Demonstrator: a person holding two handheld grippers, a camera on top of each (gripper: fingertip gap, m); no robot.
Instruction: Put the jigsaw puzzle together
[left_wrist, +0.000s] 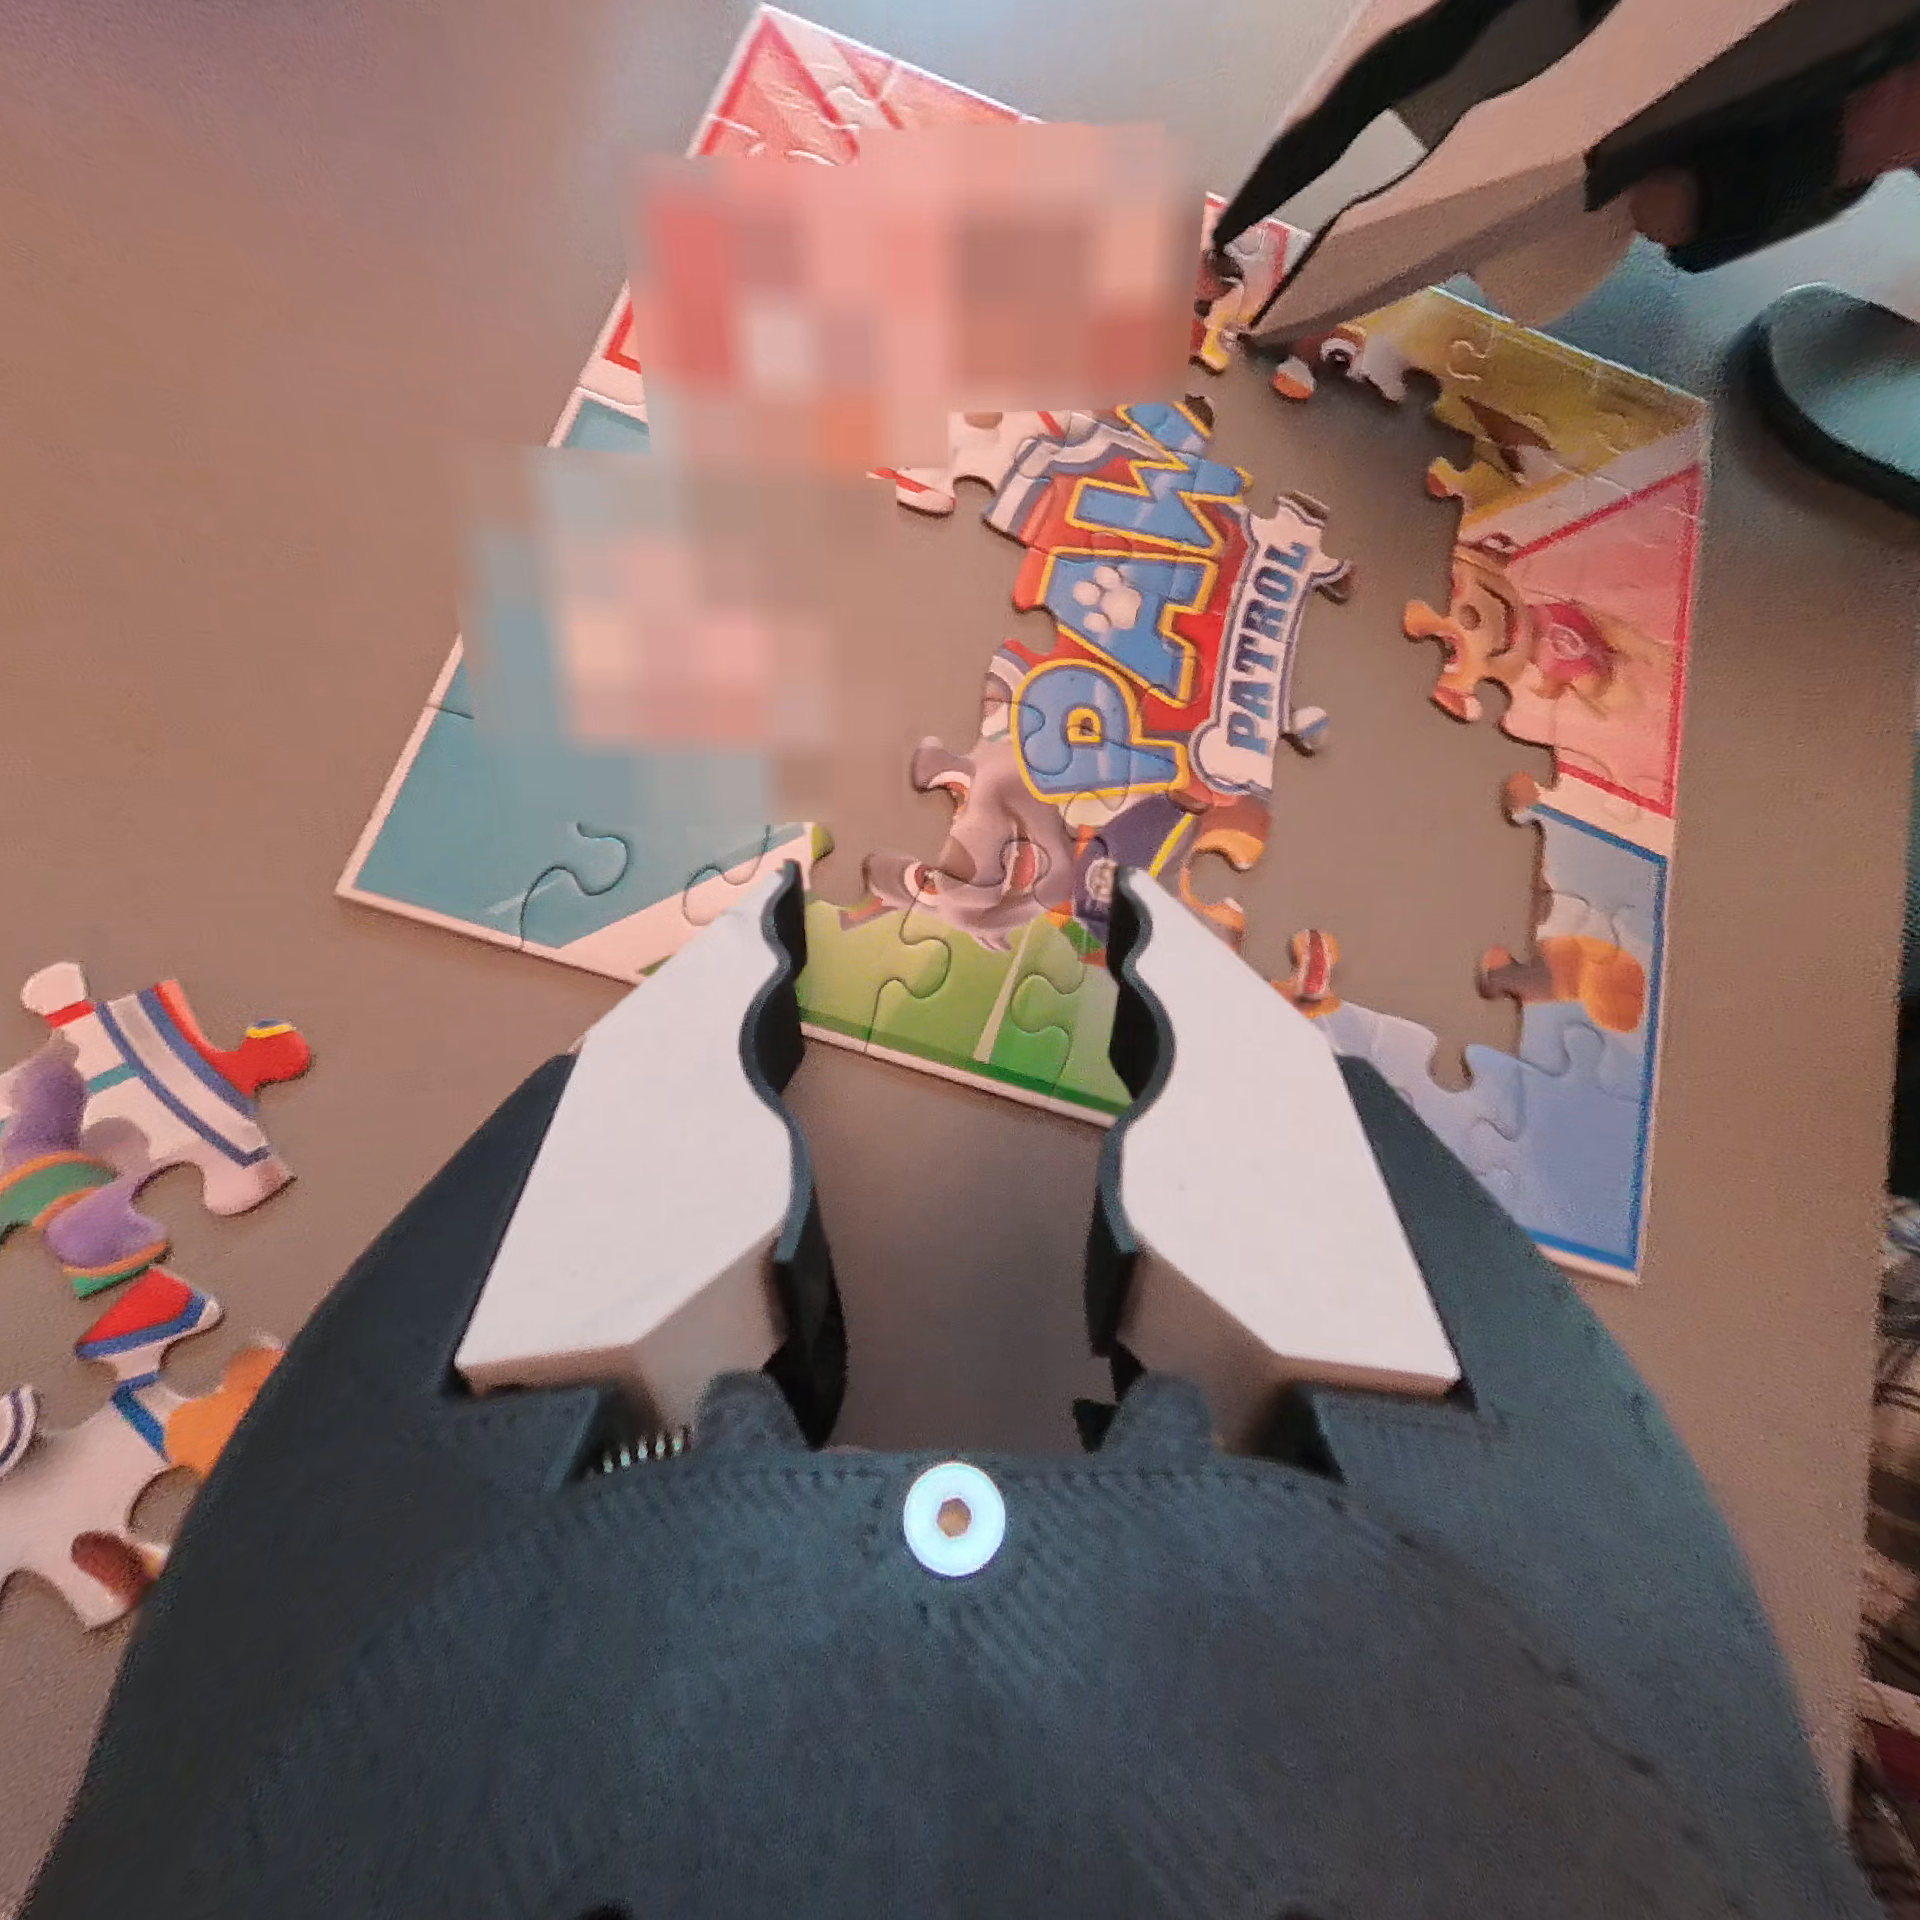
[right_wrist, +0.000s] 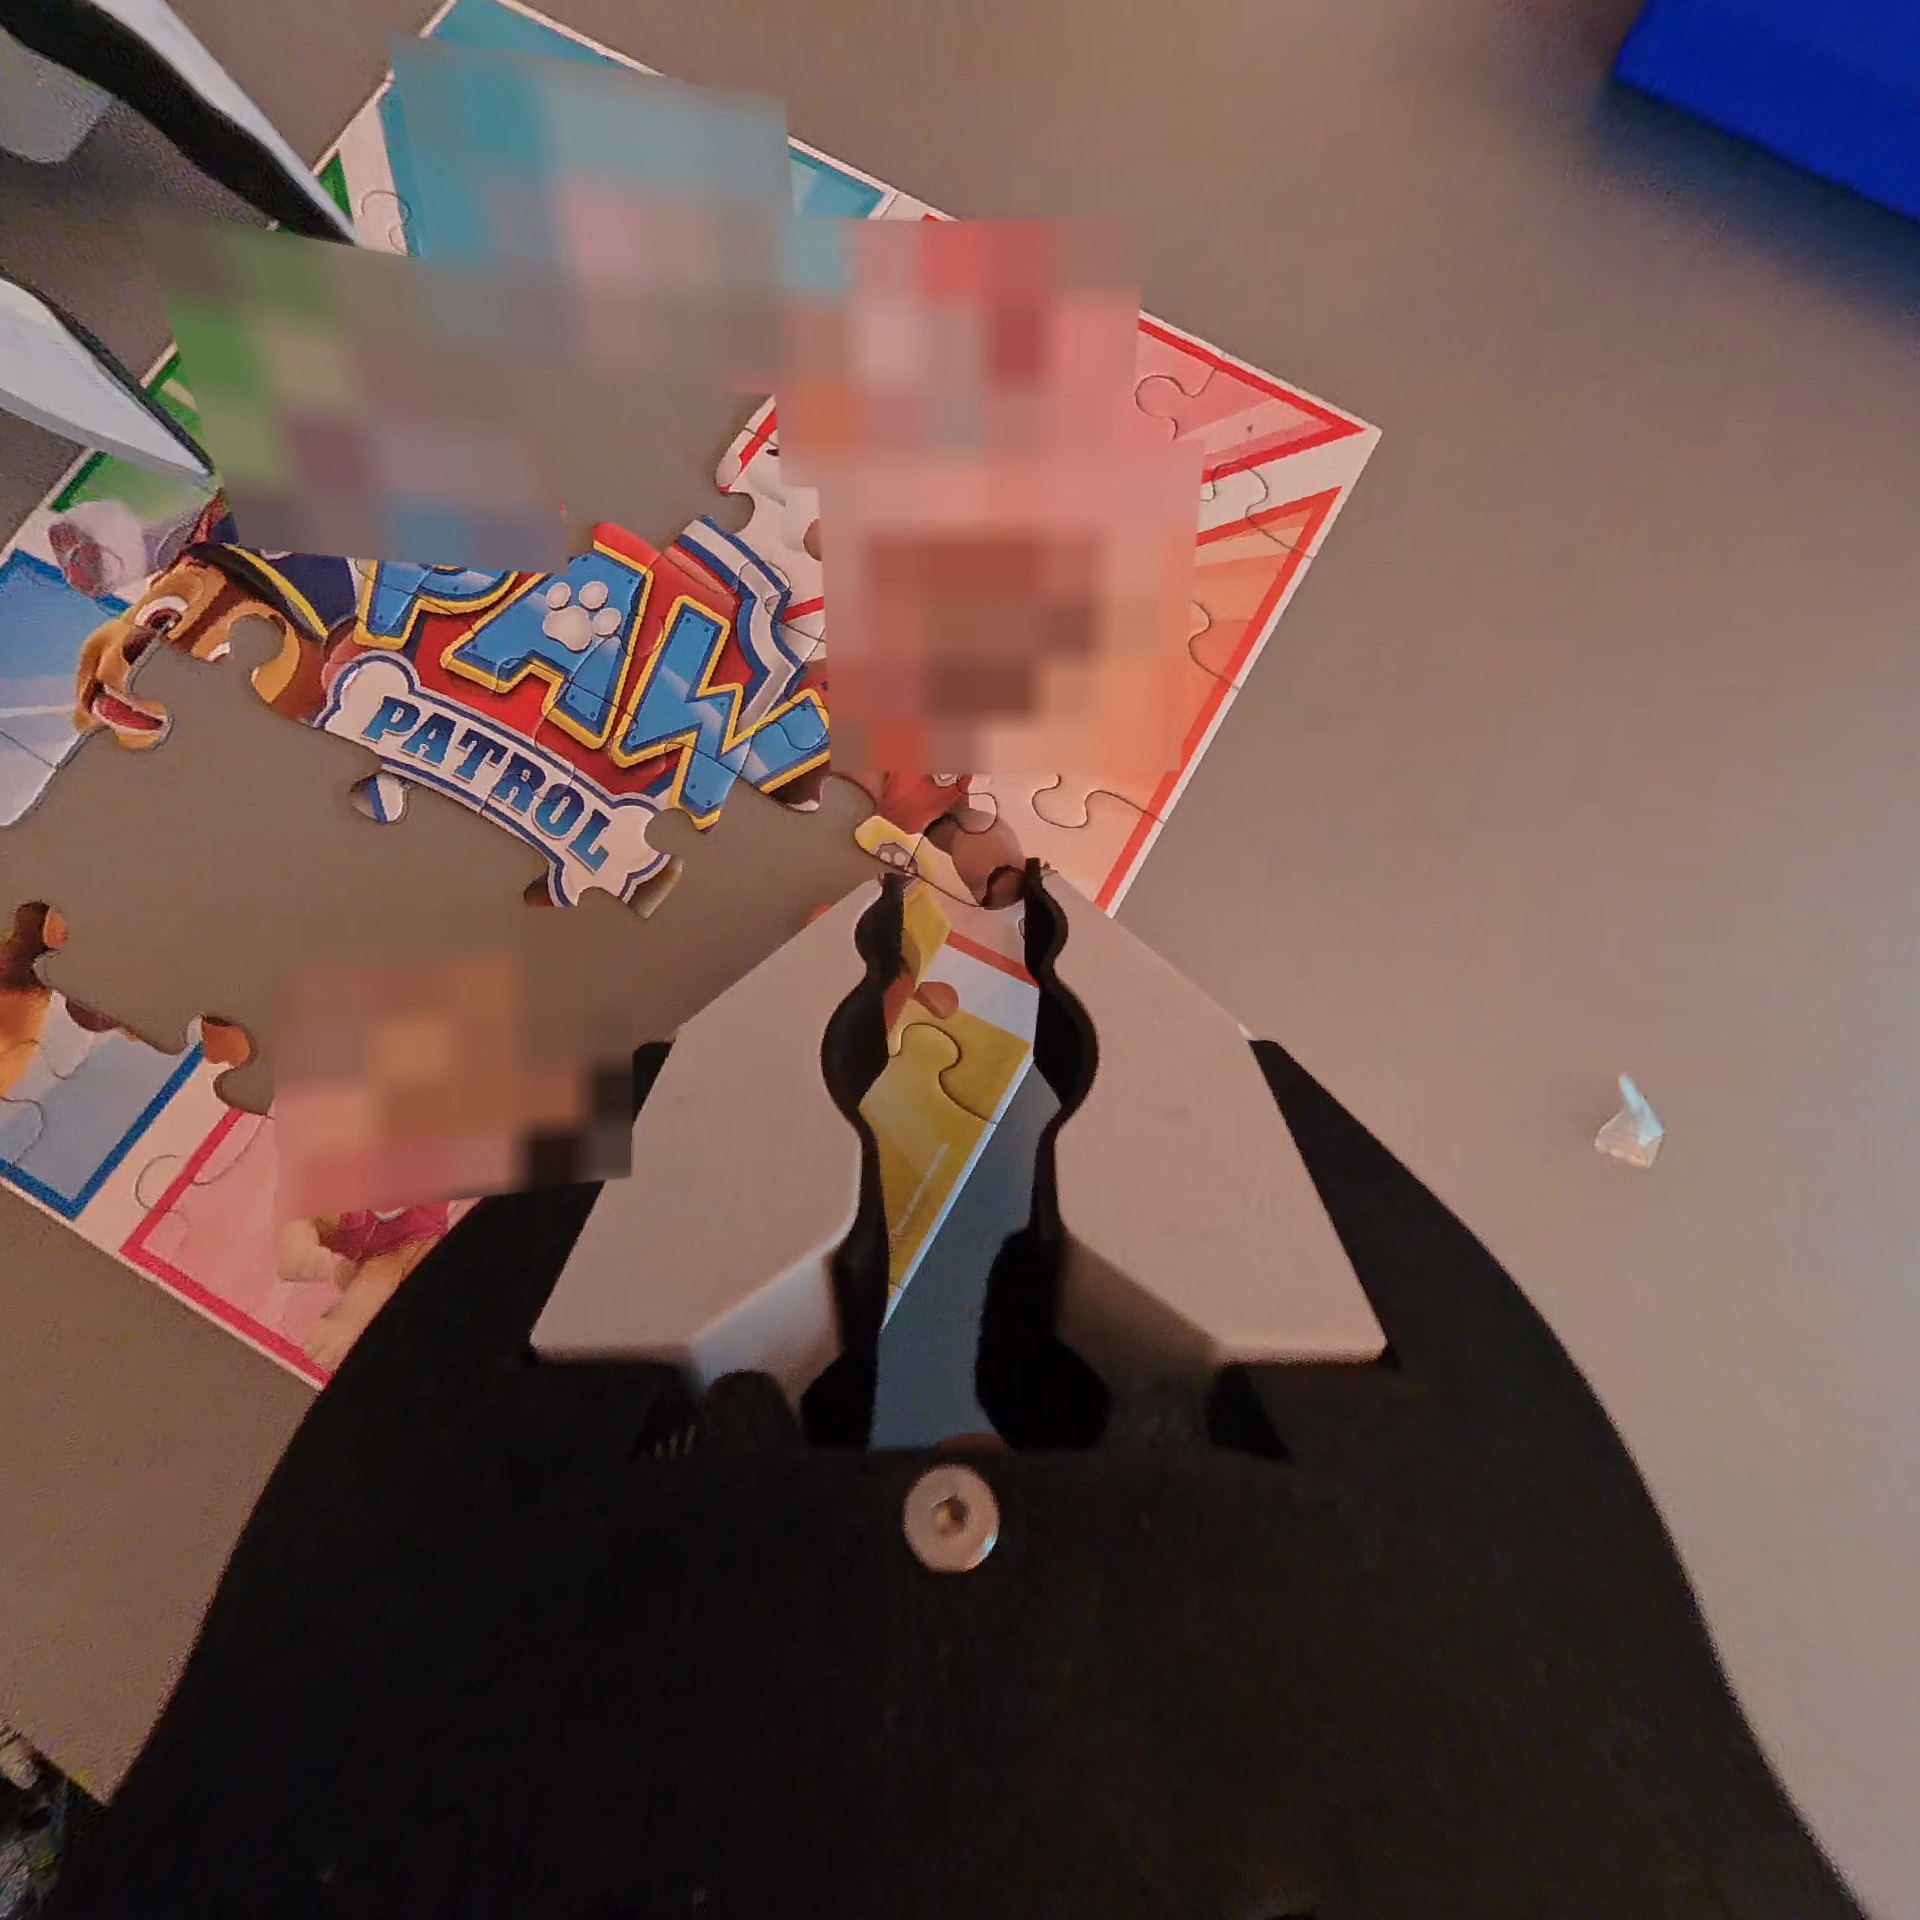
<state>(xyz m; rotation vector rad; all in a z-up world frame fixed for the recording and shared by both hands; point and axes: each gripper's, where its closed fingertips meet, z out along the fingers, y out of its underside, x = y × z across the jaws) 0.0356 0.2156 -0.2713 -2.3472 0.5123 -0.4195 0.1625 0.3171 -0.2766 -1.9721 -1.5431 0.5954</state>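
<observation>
My left gripper (left_wrist: 956, 914) hangs with its jaws spread wide and nothing between them, just above the green lower edge of the jigsaw puzzle (left_wrist: 1101, 665), which lies flat on the grey-brown table (left_wrist: 208, 436). My right gripper (right_wrist: 961, 883) has its jaws drawn in to a narrow gap, tips resting on a piece (right_wrist: 935, 862) at the border of the assembled part, where the yellow corner meets the red one; from the left wrist view the same tips (left_wrist: 1247, 281) sit down on that spot, but I cannot tell whether they pinch the piece or only press it flat. The frame and the middle emblem are joined, with a large gap of bare table between the emblem and the far-side pictures. About 5 loose pieces (left_wrist: 135, 1122) lie in a cluster on the table off to my left, well apart from the puzzle. I judge these pieces light, thin and stiff cardboard, easy to slide and easy to bend at the tabs, so they want a gentle pinch across the flat body by an edge, not on a knob, and a press straight down to seat them. No box or tray holds any pieces; a blue object (right_wrist: 1787, 94) at the corner of the right wrist view is too cropped to identify, and a small clear scrap (right_wrist: 1631, 1127) lies alone on the table.
</observation>
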